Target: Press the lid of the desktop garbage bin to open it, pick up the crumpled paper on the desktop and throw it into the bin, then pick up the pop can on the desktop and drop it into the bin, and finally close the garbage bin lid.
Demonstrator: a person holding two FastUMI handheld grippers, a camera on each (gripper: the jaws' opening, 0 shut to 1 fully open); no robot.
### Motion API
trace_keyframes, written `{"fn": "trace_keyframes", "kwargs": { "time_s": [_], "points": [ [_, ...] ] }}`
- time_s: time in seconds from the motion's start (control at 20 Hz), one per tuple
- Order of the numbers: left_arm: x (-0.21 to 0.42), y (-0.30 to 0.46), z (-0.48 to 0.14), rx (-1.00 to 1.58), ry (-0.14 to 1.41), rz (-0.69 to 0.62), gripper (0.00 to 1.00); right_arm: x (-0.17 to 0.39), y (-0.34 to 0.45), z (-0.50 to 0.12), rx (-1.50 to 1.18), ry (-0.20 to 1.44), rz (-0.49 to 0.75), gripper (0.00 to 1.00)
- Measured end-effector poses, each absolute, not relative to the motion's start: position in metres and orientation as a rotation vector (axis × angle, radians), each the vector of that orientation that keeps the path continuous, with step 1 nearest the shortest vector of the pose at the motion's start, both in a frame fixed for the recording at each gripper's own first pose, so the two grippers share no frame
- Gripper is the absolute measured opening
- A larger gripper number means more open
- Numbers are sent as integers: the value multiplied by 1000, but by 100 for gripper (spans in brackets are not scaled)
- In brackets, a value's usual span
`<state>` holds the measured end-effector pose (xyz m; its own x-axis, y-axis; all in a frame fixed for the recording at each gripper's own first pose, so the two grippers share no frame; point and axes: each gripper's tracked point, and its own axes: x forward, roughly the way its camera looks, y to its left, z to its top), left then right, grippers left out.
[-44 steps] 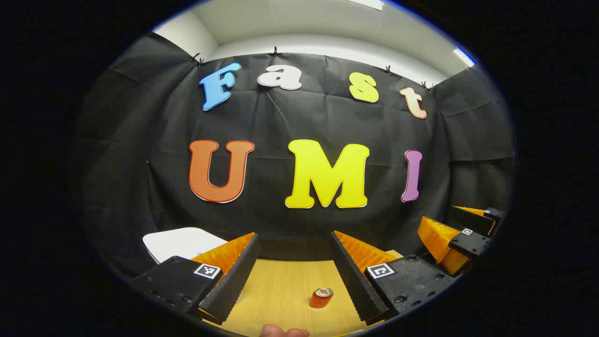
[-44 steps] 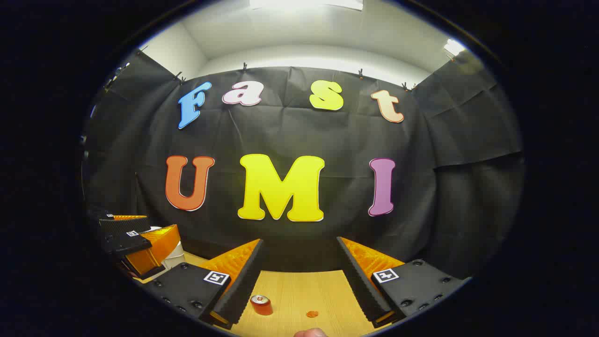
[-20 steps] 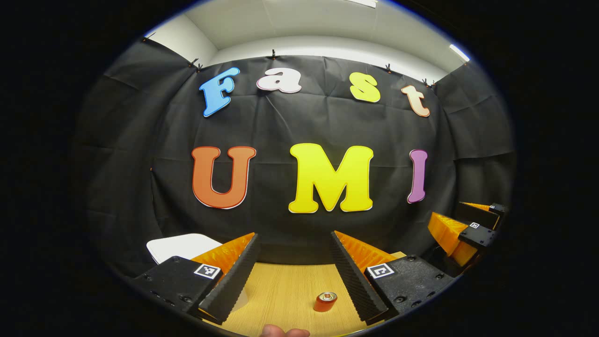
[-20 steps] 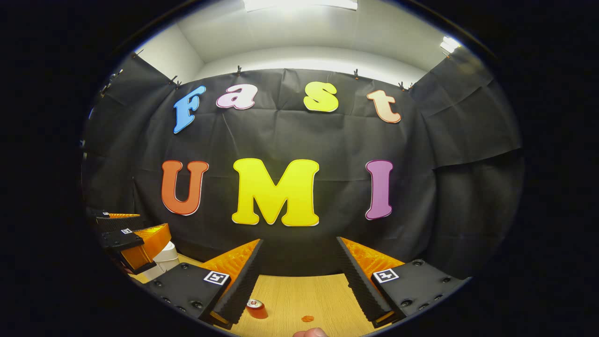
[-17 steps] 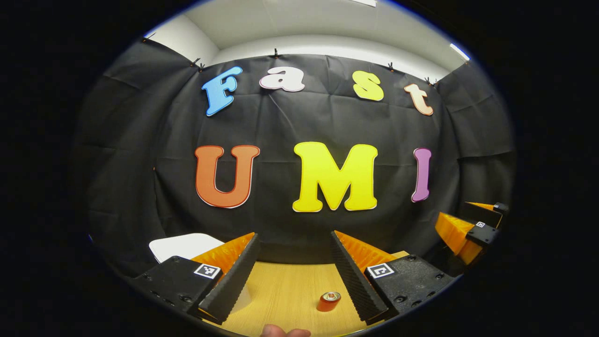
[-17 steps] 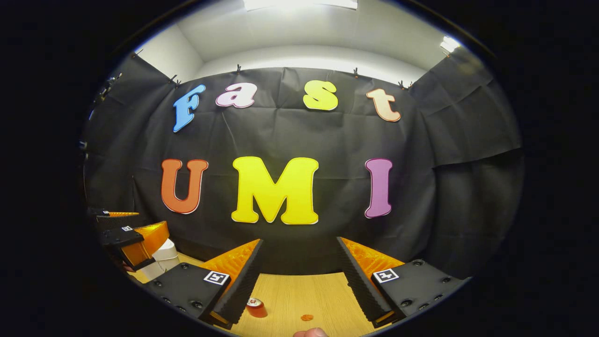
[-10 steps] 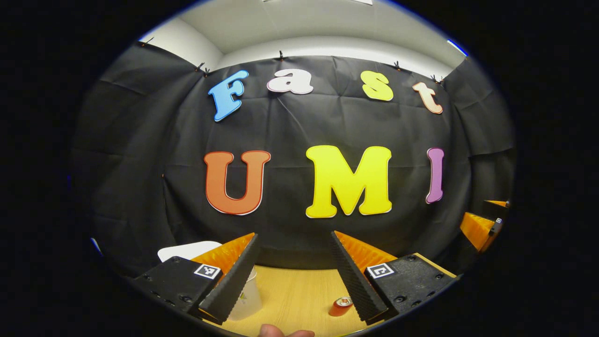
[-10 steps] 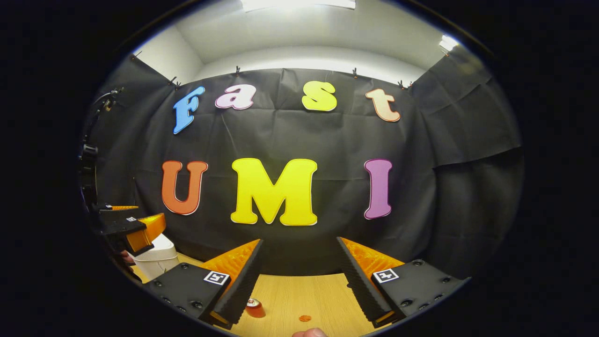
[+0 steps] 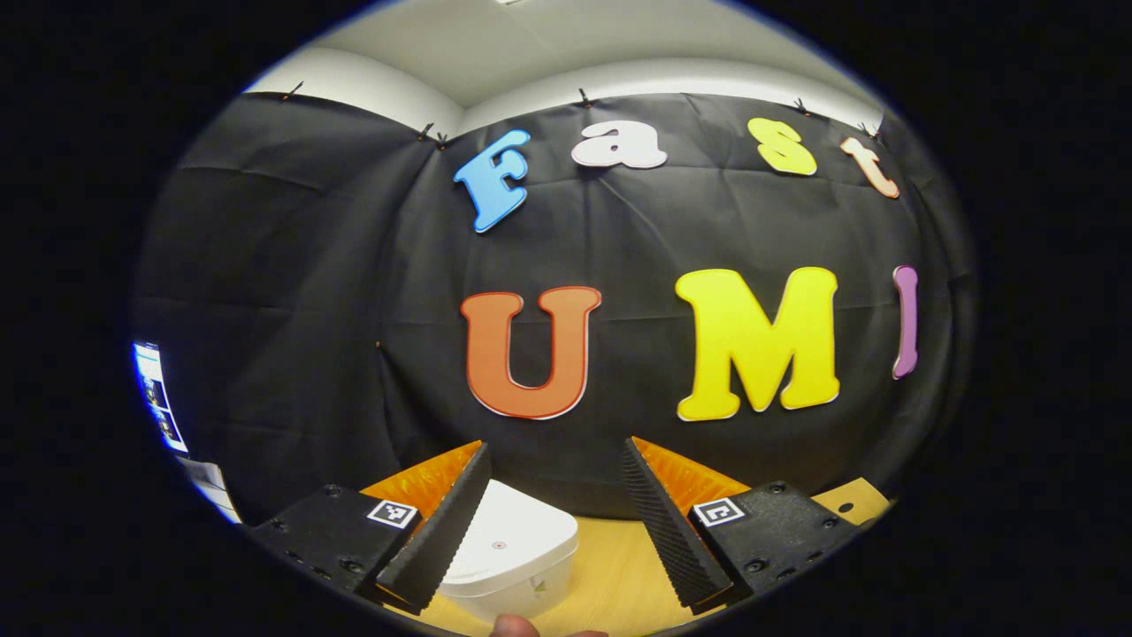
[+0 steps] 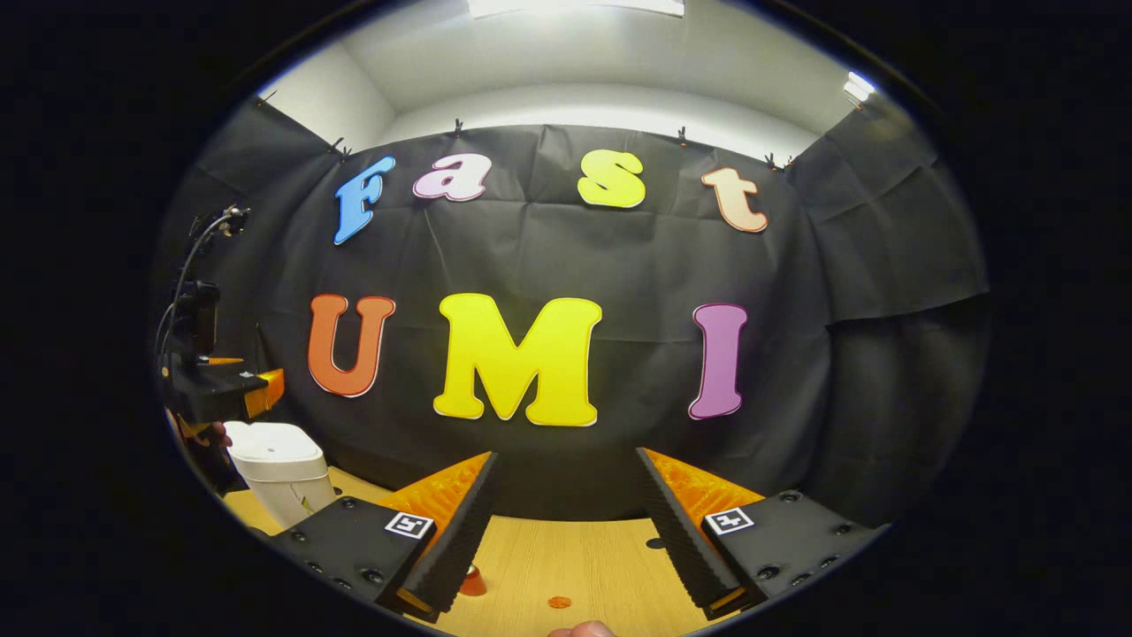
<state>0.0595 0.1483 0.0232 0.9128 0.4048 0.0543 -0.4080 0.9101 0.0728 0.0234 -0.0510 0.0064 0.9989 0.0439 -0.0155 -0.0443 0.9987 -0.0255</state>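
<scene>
The white desktop bin stands on the wooden table with its lid down. It sits just ahead of my left gripper, between and below the open fingers, nearer the left one. In the right gripper view the same bin is at the far left, with the left gripper held by a hand above it. My right gripper is open over the table with nothing between its fingers. The red pop can stands upright, half hidden behind that gripper's left finger.
A small orange scrap lies on the table near the front edge. A dark hole marks the tabletop by the right finger. Black cloth walls close the booth behind and at both sides.
My left gripper has swung left and forward to the bin, which now lies between its fingers; the can has left its view. The right gripper has barely moved.
</scene>
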Motion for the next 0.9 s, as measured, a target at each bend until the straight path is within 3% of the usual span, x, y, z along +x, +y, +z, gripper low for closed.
{"fn": "trace_keyframes", "kwargs": {
  "time_s": [0.15, 0.35, 0.65, 0.9],
  "points": [
    [63, 176, 21, 80, -25, 486, 95, 25, -58, 6, -70, 12, 22, 95],
    [68, 200, 1, 93, 30, 543, 84, 26, -51, 5, -122, 5, 37, 95],
    [79, 226, -41, 60, 130, 614, 57, 31, -49, -10, -92, 56, 28, 94],
    [84, 235, -86, 9, 237, 649, 28, 31, -52, -14, -114, 59, 21, 94]
  ]
}}
